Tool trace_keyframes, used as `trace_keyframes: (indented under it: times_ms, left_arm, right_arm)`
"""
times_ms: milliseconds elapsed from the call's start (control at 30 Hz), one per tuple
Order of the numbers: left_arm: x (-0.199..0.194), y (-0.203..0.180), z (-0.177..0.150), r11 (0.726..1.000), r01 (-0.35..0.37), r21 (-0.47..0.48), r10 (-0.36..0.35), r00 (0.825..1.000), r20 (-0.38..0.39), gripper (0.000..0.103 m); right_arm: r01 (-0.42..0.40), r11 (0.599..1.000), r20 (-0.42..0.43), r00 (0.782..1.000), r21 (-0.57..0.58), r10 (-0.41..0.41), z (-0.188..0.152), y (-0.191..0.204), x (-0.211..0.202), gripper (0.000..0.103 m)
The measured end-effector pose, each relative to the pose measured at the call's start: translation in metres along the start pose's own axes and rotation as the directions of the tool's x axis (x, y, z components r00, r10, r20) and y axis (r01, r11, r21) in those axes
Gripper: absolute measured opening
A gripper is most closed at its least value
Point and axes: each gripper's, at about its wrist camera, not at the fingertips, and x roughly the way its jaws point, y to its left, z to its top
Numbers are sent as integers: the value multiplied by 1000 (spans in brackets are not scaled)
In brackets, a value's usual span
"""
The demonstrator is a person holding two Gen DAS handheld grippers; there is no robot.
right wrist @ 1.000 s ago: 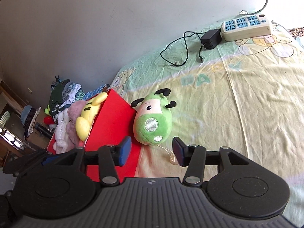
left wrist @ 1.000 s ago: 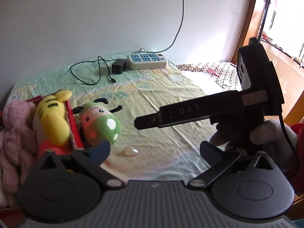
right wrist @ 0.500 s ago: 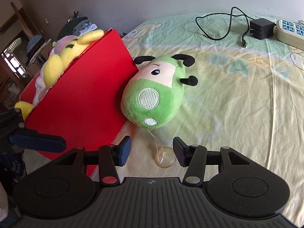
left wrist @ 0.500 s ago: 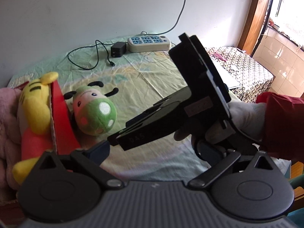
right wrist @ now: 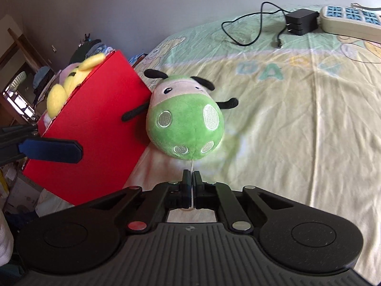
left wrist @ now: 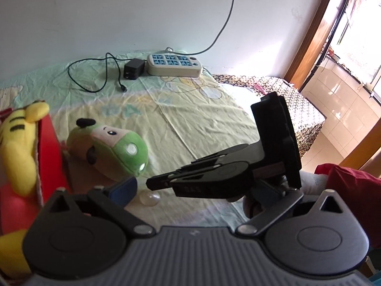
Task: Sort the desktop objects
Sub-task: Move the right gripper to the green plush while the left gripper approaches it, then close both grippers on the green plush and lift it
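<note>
- Surface: bed sheet, pale green-yellow, cartoon print; grey wall behind.
- Count: one green plush frame centre, touching one red box; one power strip; one charger.
- Right gripper: together, clamped on plush's thin string.
- Left gripper: apart, holding nothing.

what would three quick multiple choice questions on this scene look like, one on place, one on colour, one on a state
1. Where does the green plush toy lie?
A. against the red box
B. on the power strip
C. inside the box

2. What colour is the charger near the power strip?
A. white
B. black
C. red

3. How do the right gripper jaws stand?
A. wide open
B. shut on the toy's body
C. shut on the thin string from the toy

Answers: 1 A, the toy's side leans on the box wall. 2 B, its block and cable are black. 3 C, the jaws meet on the string, just below the toy.
</note>
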Motion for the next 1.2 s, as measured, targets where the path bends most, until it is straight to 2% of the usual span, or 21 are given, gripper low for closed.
trace_keyframes:
  times_ms: [133,233,367,467,500,533,600,733,800,933,1067,1133,1200]
  left_arm:
    - [9,-20,3,995,75,61,-74,997,-7,102]
    - [10,-21,7,989,144,45,-143,990,-8,102]
    - [21,-8,12,996,88,1,-88,996,-7,102]
    - [39,7,16,998,60,-33,-61,998,-29,102]
    - [48,10,16,999,43,-25,-44,998,-50,102]
    - [57,14,16,1000,21,-22,-22,997,-73,102]
    - [72,26,12,998,15,-66,-23,993,-114,102]
    - [76,37,8,990,-3,-140,-13,993,-115,102]
    - [77,39,11,986,0,-169,-22,992,-128,102]
    - [81,40,17,978,-22,-205,-12,987,-163,102]
    - [90,28,20,987,-79,-143,48,977,-207,102]
    - [93,24,20,988,-114,-101,89,971,-221,102]
    - [95,24,20,989,-117,-89,93,967,-239,102]
  right_arm:
    - [39,997,20,999,70,-40,-16,-20,-30,1]
    - [59,987,49,997,150,-67,-30,-35,-55,1]
    - [133,961,80,985,243,-156,-54,-55,-90,1]
    - [183,919,102,967,350,-232,-73,-74,-115,1]
    - [187,901,111,962,392,-248,-80,-79,-124,5]
    - [163,889,123,964,428,-236,-85,-82,-131,8]
    - [67,873,164,972,482,-165,-94,-80,-139,12]
    - [-2,891,179,980,454,-88,-98,-51,-130,19]
    - [-40,900,163,986,434,-35,-97,-36,-115,22]
    - [-68,912,125,992,404,18,-93,-10,-79,24]
    - [-60,909,135,991,412,4,-85,4,-48,24]
    - [-35,902,158,987,430,-37,-80,5,-41,24]
    - [-29,879,211,974,476,-81,-77,-2,-44,24]
